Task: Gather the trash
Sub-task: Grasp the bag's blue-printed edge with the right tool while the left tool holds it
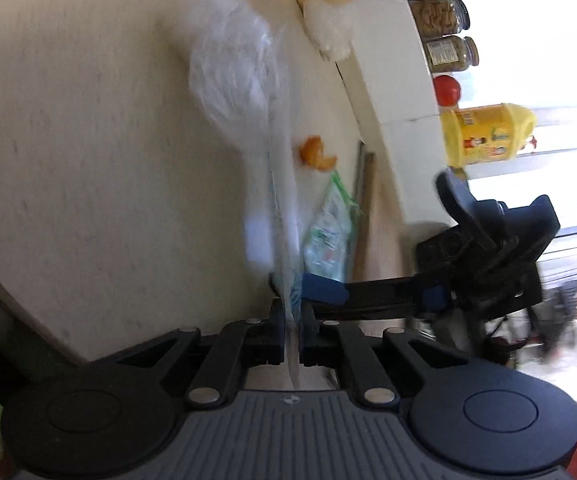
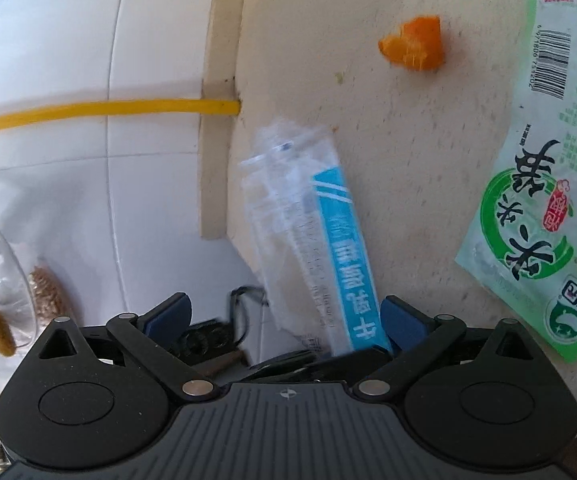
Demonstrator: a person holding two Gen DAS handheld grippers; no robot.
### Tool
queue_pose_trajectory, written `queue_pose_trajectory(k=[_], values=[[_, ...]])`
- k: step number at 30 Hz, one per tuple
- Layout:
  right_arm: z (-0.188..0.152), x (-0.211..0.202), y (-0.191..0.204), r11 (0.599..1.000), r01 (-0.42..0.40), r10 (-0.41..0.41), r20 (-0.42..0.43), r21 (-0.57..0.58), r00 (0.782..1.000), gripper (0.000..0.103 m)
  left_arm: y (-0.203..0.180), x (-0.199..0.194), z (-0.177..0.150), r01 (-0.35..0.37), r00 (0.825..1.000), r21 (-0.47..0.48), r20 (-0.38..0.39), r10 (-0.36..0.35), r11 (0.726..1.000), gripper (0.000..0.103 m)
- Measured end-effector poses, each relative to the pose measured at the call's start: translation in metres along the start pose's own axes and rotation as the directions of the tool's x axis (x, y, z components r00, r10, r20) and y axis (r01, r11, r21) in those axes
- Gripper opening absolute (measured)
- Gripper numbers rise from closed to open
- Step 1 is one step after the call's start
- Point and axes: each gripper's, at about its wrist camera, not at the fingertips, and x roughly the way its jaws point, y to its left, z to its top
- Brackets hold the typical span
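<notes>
While the left wrist view is tipped on its side and smeared by motion, it shows enough: at its left lies the bare speckled counter (image 1: 88,120), then a crumpled clear plastic bag (image 1: 232,76) standing out from the left gripper (image 1: 291,320), whose jaws are pinched nearly together on the bag's thin gathered edge. Held that way by one edge, the bag is probably meant as the receptacle for the rubbish, though whether its mouth is open I cannot tell. Just right of the bag lie an orange peel (image 1: 316,154) and a green snack wrapper (image 1: 328,232) on the counter, apart from each other, and the right gripper (image 1: 324,290) reaches in from the right, its blue-padded finger close beside the bag's edge. In the right wrist view, white wall tiles (image 2: 68,160) come first, then a clear syringe packet with a blue strip (image 2: 328,240) standing between the right gripper's jaws, which are wide apart; the right pad looks to touch the packet, but nothing is clamped. My guess is that the spread jaws are placed to take this packet next. Further right, the peel and wrapper wait uncollected.
</notes>
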Motion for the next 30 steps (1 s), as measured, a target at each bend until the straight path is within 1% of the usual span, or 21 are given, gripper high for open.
queue_pose_trajectory(k=[1, 2, 3, 4, 5, 7, 9, 11, 12, 13, 14, 15, 17, 18, 24, 27, 30], values=[[0.002, 0.000, 0.004, 0.999, 0.035, -0.035, -0.008, -0.026, 0.999, 0.102, -0.009, -0.001, -0.001, -0.054, 0.998, 0.063, 0.015, 0.053, 0.997, 0.004], [0.004, 0.000, 0.007, 0.998, 0.049, -0.050, -0.018, -0.051, 0.999, 0.103, -0.020, -0.002, -0.002, -0.100, 0.995, 0.127, 0.029, 0.098, 0.987, 0.004], [0.005, 0.002, 0.012, 0.994, 0.072, -0.075, -0.029, -0.079, 0.997, 0.103, -0.030, -0.002, -0.003, -0.126, 0.992, 0.189, 0.036, 0.121, 0.974, 0.004], [0.006, 0.004, 0.016, 0.991, 0.083, -0.087, -0.039, -0.102, 0.995, 0.103, -0.038, -0.002, -0.005, -0.119, 0.993, 0.235, 0.032, 0.114, 0.965, 0.004], [0.007, 0.006, 0.018, 0.989, 0.089, -0.095, -0.044, -0.118, 0.994, 0.103, -0.045, -0.001, -0.007, -0.092, 0.996, 0.268, 0.018, 0.091, 0.959, 0.004], [0.009, 0.008, 0.017, 0.989, 0.079, -0.085, -0.040, -0.122, 0.996, 0.103, -0.053, 0.000, -0.011, -0.030, 0.999, 0.293, -0.022, 0.038, 0.956, 0.004], [0.011, 0.006, 0.012, 0.994, 0.055, -0.058, -0.035, -0.100, 0.998, 0.102, -0.056, 0.006, -0.015, -0.025, 0.998, 0.298, -0.045, 0.041, 0.954, 0.004], [0.010, 0.001, 0.009, 0.994, 0.050, -0.052, -0.010, -0.102, 0.999, 0.099, -0.052, 0.009, -0.017, -0.024, 0.997, 0.279, -0.060, 0.042, 0.960, 0.004], [0.011, -0.003, 0.007, 0.994, 0.051, -0.050, 0.010, -0.095, 0.999, 0.095, -0.050, 0.009, -0.017, -0.025, 0.997, 0.263, -0.064, 0.043, 0.964, 0.004], [0.011, -0.007, 0.006, 0.995, 0.051, -0.049, 0.025, -0.088, 0.998, 0.079, -0.048, 0.008, -0.017, -0.024, 0.997, 0.255, -0.068, 0.042, 0.967, 0.004], [0.011, -0.010, 0.003, 0.996, 0.050, -0.048, 0.036, -0.079, 0.998, 0.068, -0.047, 0.007, -0.018, -0.025, 0.997, 0.249, -0.068, 0.044, 0.968, 0.004], [0.011, -0.014, 0.000, 0.997, 0.049, -0.047, 0.045, -0.064, 0.998, 0.053, -0.047, 0.005, -0.018, -0.029, 0.997, 0.246, -0.065, 0.047, 0.969, 0.004], [0.011, -0.017, -0.004, 0.997, 0.058, -0.055, 0.058, -0.051, 0.997, 0.048, -0.048, 0.002, -0.019, -0.025, 0.997, 0.241, -0.062, 0.041, 0.970, 0.004], [0.010, -0.017, -0.005, 0.997, 0.060, -0.057, 0.061, -0.056, 0.997, 0.044, -0.049, 0.001, -0.020, -0.022, 0.997, 0.242, -0.062, 0.037, 0.970, 0.004], [-0.005, -0.034, -0.009, 0.995, -0.012, 0.017, 0.057, -0.100, 0.998, 0.032, -0.067, 0.011, -0.030, -0.051, 0.995, 0.267, -0.067, 0.072, 0.962, 0.004], [-0.015, -0.042, -0.013, 0.992, -0.060, 0.066, 0.049, -0.113, 0.997, 0.030, -0.074, 0.014, -0.040, -0.077, 0.994, 0.262, -0.056, 0.095, 0.962, 0.004], [-0.022, -0.045, -0.017, 0.988, -0.098, 0.102, 0.032, -0.117, 0.994, 0.030, -0.082, 0.015, -0.051, -0.111, 0.992, 0.256, -0.036, 0.124, 0.960, 0.004]])
